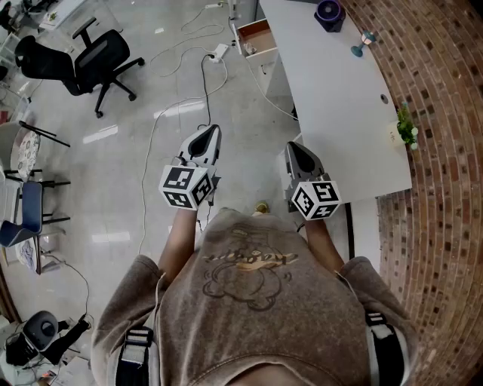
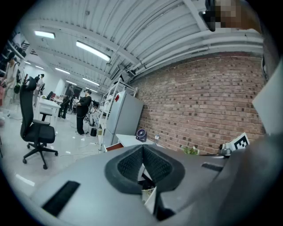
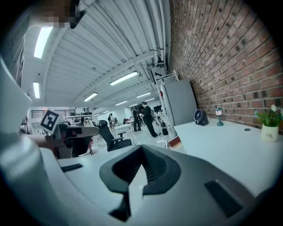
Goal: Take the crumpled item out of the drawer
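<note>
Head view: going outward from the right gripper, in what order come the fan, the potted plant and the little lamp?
From the right gripper:
1. Potted plant, near end of the desk, right side.
2. Little lamp, farther along the desk.
3. Fan, at the far end.

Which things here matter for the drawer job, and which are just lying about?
Job:
- open drawer
- left tongs, shut
- right tongs, shut
- crumpled item: not visible from here

Lying about:
- fan
- small lamp
- potted plant
- office chair
- floor cable
</note>
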`<control>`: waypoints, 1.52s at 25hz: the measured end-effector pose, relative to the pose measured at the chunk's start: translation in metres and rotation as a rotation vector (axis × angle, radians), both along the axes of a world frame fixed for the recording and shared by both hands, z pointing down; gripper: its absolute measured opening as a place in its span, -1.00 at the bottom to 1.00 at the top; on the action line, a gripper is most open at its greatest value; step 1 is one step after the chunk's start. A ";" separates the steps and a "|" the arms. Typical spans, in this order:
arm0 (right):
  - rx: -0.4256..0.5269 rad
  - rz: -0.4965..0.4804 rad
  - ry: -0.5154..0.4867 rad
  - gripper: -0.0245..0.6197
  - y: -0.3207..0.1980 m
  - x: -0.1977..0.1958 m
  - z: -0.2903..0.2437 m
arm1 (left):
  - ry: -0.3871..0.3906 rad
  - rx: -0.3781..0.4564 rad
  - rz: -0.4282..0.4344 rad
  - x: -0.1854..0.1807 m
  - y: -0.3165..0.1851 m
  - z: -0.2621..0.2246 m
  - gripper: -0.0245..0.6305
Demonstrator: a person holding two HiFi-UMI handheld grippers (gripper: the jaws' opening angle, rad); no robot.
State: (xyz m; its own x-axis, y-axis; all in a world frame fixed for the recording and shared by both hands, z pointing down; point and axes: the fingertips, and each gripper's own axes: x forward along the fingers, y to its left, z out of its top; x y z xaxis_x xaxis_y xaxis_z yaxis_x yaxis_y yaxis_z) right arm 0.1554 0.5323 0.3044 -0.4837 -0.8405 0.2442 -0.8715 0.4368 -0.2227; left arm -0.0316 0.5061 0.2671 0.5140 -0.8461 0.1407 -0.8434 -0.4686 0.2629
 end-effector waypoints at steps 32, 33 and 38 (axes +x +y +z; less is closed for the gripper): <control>-0.013 0.053 -0.016 -0.93 -0.032 -0.060 0.018 | 0.023 -0.003 0.049 -0.054 -0.039 0.019 -0.91; -0.014 0.051 -0.019 -0.93 -0.038 -0.062 0.019 | 0.021 -0.003 0.048 -0.055 -0.044 0.019 -0.91; -0.013 0.028 -0.029 -0.93 -0.075 -0.070 0.026 | 0.020 -0.004 0.027 -0.063 -0.075 0.023 -0.91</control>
